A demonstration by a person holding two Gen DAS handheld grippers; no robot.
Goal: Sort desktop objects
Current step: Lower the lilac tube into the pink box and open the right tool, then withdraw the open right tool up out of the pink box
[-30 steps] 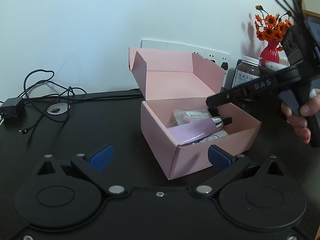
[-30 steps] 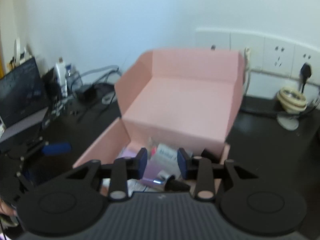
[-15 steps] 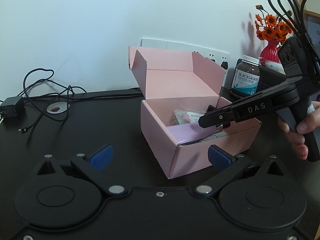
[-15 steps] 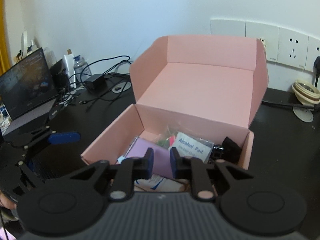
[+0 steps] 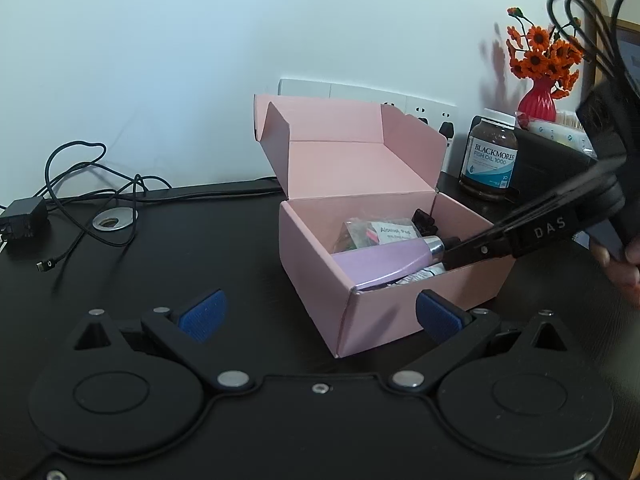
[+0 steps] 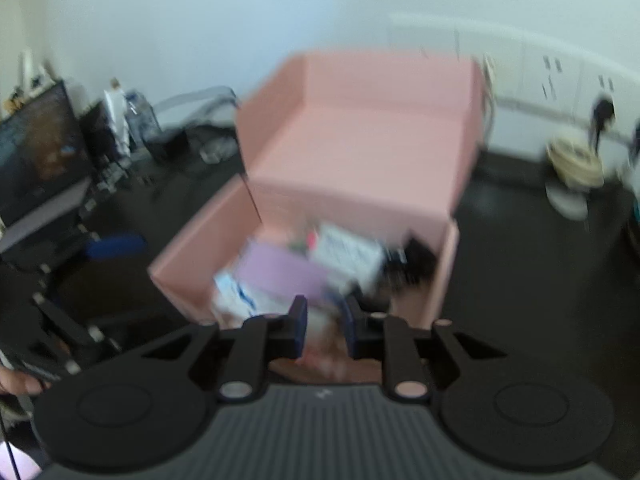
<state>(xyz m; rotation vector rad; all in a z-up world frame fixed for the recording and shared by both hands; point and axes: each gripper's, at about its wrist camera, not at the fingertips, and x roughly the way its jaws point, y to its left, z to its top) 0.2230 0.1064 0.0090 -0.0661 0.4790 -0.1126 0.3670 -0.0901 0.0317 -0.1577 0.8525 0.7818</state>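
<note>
The right gripper (image 5: pixel 448 254) reaches down over the right wall of the pink box (image 5: pixel 316 248), its fingers drawn close together at the silver cap end of a lilac tube (image 5: pixel 384 260). The left wrist view suggests they are clamped on that cap; the right wrist view is too blurred to confirm it, and shows only the two blue pads (image 6: pixel 298 328) set narrowly apart above the box's contents.

The tube's long axis runs from the gripper tips away toward the box's near-left wall, its flat crimped end low near the front corner and its cap end raised. Any lift therefore seems bound to pull along that axis, up and out over the right wall. The right hand is plainly the nearer; the left gripper (image 5: pixel 320 312) hangs wide open before the box's front corner, touching nothing.

The tube is matte lilac, tapering to a shiny neck, and lies across a clear packet and a white alcohol-pad sachet (image 5: pixel 394 232).
</note>
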